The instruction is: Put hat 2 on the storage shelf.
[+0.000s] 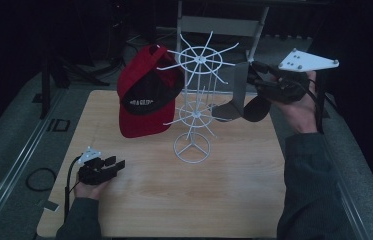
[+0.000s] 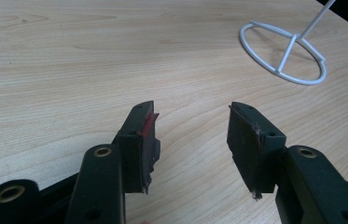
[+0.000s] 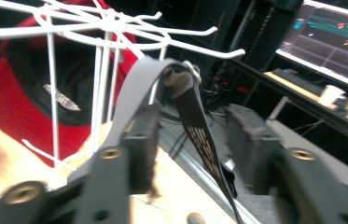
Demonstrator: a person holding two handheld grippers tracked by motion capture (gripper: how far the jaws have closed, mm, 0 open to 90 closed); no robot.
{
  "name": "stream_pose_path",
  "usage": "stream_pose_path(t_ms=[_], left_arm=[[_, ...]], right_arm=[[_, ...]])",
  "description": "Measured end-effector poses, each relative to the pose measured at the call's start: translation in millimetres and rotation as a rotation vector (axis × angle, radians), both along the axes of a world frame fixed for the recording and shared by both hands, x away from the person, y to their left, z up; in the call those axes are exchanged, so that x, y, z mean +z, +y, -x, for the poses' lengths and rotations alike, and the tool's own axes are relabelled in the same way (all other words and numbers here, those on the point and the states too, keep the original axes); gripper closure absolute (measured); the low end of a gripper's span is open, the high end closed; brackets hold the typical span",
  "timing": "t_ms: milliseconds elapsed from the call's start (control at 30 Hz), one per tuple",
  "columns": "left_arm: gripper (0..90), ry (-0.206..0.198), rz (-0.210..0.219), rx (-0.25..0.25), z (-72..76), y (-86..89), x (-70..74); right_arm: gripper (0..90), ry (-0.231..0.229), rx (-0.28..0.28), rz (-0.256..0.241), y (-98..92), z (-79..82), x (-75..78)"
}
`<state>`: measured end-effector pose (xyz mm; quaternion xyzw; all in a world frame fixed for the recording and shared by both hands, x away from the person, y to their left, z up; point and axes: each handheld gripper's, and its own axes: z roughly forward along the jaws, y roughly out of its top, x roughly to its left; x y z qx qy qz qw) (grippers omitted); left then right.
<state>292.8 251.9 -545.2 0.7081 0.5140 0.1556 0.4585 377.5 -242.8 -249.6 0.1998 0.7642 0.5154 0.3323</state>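
Grey cap at the wire rack, red cap already hanging

The right gripper, jaws apart around the strap, lifts a grey cap beside the white rack near the desk's far edge; the left gripper rests released near the left edge; a red cap hangs opposite.

Cap left of rack, on table

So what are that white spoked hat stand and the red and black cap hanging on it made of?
The white spoked stand looks like thin metal wire with a glossy white coating, given its slim rods and ring base. The red and black cap seems to be matte woven fabric that sags softly.
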Motion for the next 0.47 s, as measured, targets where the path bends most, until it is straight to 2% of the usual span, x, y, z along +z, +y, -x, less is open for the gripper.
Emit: stream_pose_path(t_ms=[67,200,333,467], left_arm=[[52.1,0.001,-0.002,-0.001,-0.2,-0.1,-0.3],[52.1,0.000,-0.001,-0.002,0.0,-0.3,-0.2],[52.1,0.002,-0.002,-0.001,-0.2,-0.2,-0.4],[52.1,0.003,0.002,0.002,-0.6,-0.2,-0.4]], right_arm=[[38.1,-0.007,0.010,-0.003,-3.2,2.1,-2.6],[20.5,-0.010,-0.013,-0.027,-11.2,4.0,-6.5],[14.8,-0.011,-0.039,-0.081,-22.1,4.1,-8.2],[12.9,-0.012,-0.059,-0.115,-30.8,4.6,-9.7]])
